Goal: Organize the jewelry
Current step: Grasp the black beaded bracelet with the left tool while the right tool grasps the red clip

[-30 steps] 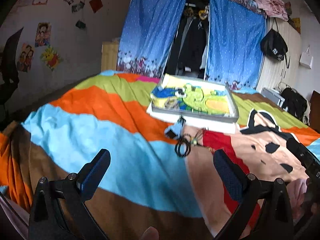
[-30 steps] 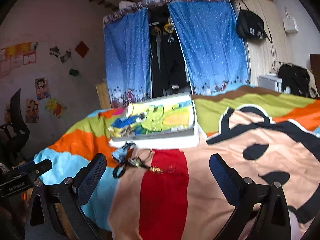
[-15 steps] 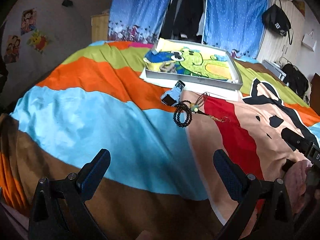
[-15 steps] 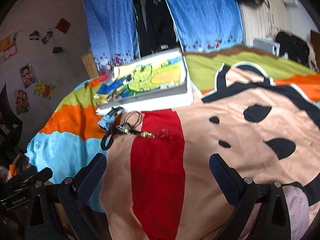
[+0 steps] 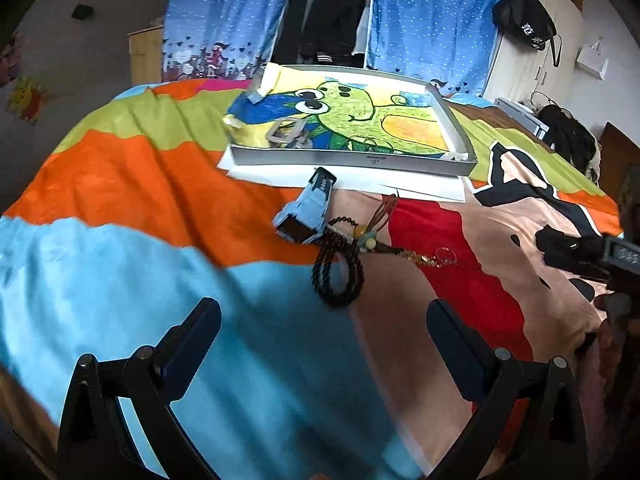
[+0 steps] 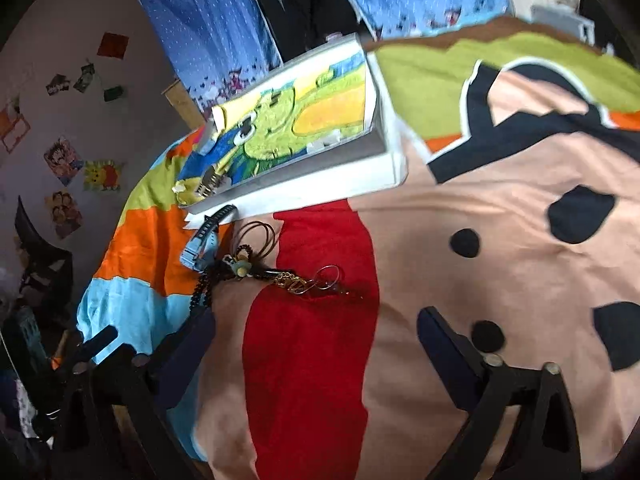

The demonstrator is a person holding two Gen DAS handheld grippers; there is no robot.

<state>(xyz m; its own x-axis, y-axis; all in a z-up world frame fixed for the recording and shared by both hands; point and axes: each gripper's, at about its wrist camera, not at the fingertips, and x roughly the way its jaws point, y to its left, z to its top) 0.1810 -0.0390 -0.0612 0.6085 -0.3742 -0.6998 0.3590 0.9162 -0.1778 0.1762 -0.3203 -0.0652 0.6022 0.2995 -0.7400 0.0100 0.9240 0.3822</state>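
Observation:
A small heap of jewelry lies on the colourful bedspread: a black bead bracelet [image 5: 338, 276], a light blue watch [image 5: 308, 212], a brown cord with pale beads [image 5: 370, 236] and a gold chain [image 5: 424, 257]. In the right wrist view the same heap shows with the watch [image 6: 202, 242], the beads [image 6: 202, 292] and the gold chain [image 6: 296, 282]. Behind it stands a flat grey box [image 5: 360, 160] lined with a green cartoon picture, holding a silver piece [image 5: 286, 133]. My left gripper [image 5: 324, 348] is open and empty just short of the bead bracelet. My right gripper [image 6: 314, 348] is open and empty near the gold chain.
The box [image 6: 320, 168] rests on white paper [image 5: 400, 184]. Blue curtains [image 5: 432, 20] and a wardrobe with a black bag [image 5: 524, 26] stand behind the bed. The right gripper's body shows at the right edge of the left wrist view [image 5: 600, 256].
Both grippers have moved forward and tilted down toward the jewelry heap, which now looms larger. Both stay open. The jewelry has not moved.

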